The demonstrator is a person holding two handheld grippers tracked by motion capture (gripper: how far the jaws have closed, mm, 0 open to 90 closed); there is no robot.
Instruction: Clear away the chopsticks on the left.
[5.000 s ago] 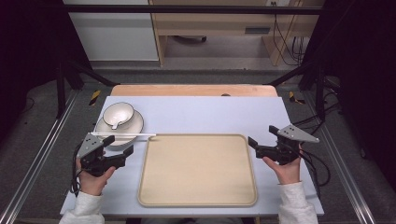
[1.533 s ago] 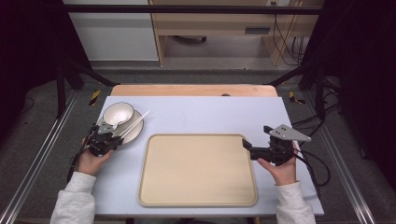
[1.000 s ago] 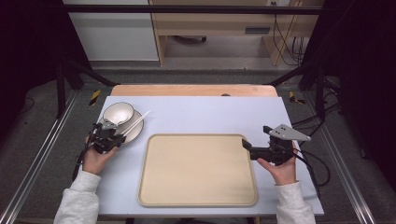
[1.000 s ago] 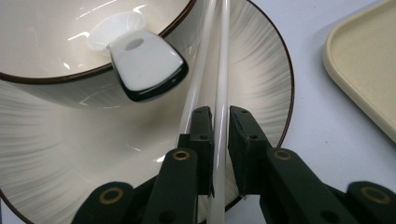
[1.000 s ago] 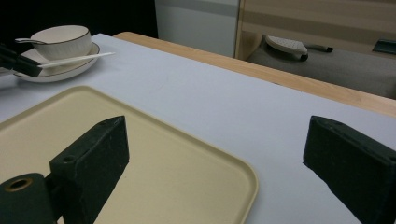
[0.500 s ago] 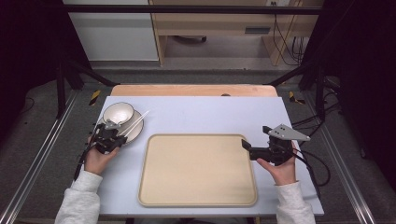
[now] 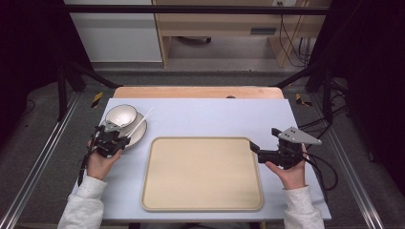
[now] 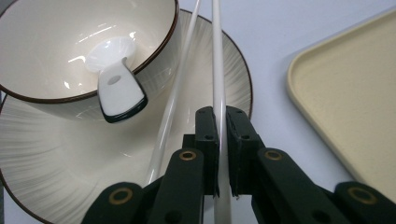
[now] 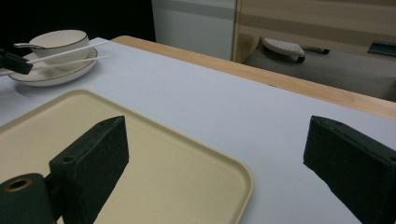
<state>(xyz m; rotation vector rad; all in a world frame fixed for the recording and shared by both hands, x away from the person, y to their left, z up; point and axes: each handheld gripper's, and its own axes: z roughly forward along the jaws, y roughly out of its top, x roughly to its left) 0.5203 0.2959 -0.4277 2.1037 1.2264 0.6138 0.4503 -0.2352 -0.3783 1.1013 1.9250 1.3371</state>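
Chopsticks (image 8: pixel 217 70) — two thin white sticks — lie across the rim of a ribbed cream plate (image 7: pixel 138 134) at the near-left of the table (image 7: pixel 210 114), just beside the bowl (image 7: pixel 121 115) that sits on that plate. In the high view their long axis runs on a diagonal, far tips pointing up and to the right, away from the person, near ends toward the person's left hand.

In the left gripper view the left gripper (image 8: pixel 222 135) has its jaws pinched nearly together on one stick, which passes straight up between them; the second stick lies just beside it, outside the jaws, angled slightly off. A white spoon (image 8: pixel 114 74) rests in the bowl, handle hooked over the dark rim.

The right gripper (image 9: pixel 217 163) is wide apart and holds nothing — it hangs over the right edge of the beige tray (image 7: pixel 203 174), well apart from the plate.
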